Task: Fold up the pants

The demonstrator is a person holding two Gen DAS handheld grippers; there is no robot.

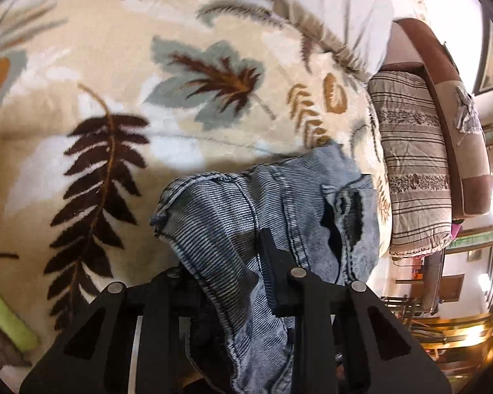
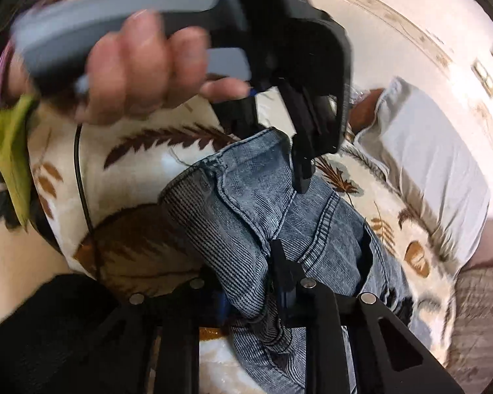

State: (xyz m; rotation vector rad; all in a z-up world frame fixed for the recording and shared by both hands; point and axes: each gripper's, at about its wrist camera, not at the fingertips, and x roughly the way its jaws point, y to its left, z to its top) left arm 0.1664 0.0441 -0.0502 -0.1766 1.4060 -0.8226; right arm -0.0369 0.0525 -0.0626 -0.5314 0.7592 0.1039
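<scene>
Blue denim pants (image 1: pixel 279 203) are bunched over the leaf-patterned blanket (image 1: pixel 115 75). In the left wrist view my left gripper (image 1: pixel 233 262) is shut on a thick fold of the denim. One black finger (image 1: pixel 272 262) shows and the cloth covers the other. In the right wrist view my right gripper (image 2: pixel 256 279) is shut on another fold of the pants (image 2: pixel 246 203), with the fabric draped over its left side. Above it a hand (image 2: pixel 131 75) holds the left gripper (image 2: pixel 272 151), whose jaws pinch the upper edge of the denim.
A white cloth (image 1: pixel 328 3) lies at the far side of the blanket. A folded striped quilt (image 1: pixel 410 164) sits at the bed's right edge, with furniture beyond it. A green item (image 1: pixel 6 315) lies at the lower left. A thin black cable (image 2: pixel 82 190) runs across the blanket.
</scene>
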